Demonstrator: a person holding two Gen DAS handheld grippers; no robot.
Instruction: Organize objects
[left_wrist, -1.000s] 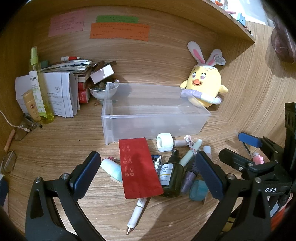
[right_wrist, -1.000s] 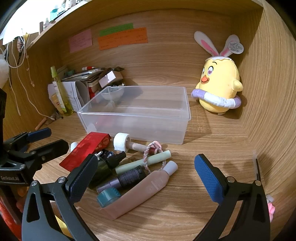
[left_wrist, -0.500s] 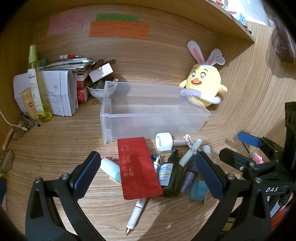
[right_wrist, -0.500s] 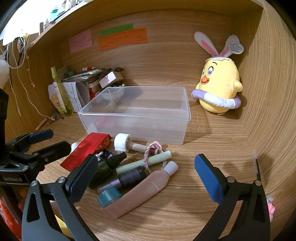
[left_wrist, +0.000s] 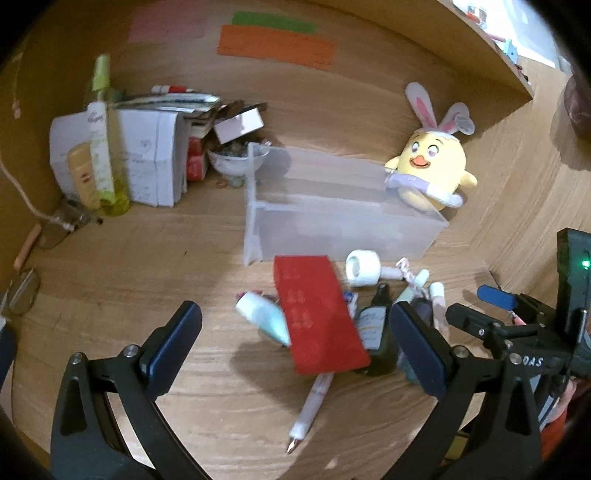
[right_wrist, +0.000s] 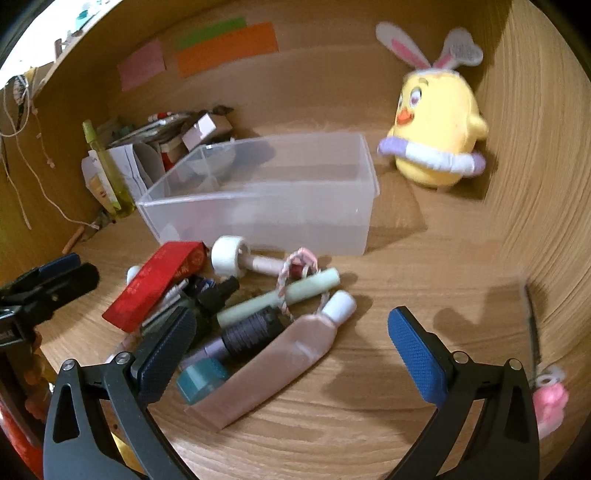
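An empty clear plastic bin (left_wrist: 343, 218) (right_wrist: 266, 195) stands on the wooden desk. In front of it lies a pile: a red flat packet (left_wrist: 317, 314) (right_wrist: 155, 288), a white-capped roller (left_wrist: 364, 267) (right_wrist: 231, 256), a dark dropper bottle (left_wrist: 376, 332), a pale green tube (right_wrist: 280, 299), a pink squeeze tube (right_wrist: 280, 362), a teal cap (right_wrist: 201, 380), a pen (left_wrist: 310, 410). My left gripper (left_wrist: 295, 347) is open just above the pile. My right gripper (right_wrist: 291, 358) is open, straddling the pink tube.
A yellow bunny-eared chick plush (left_wrist: 432, 170) (right_wrist: 436, 140) sits at the back right corner. Boxes, papers, a spray bottle (left_wrist: 103, 136) and a small bowl (left_wrist: 236, 162) crowd the back left. Wooden walls close the back and right.
Both grippers have moved forward and down toward the pile; the views are blurred with motion. Nothing was grasped.
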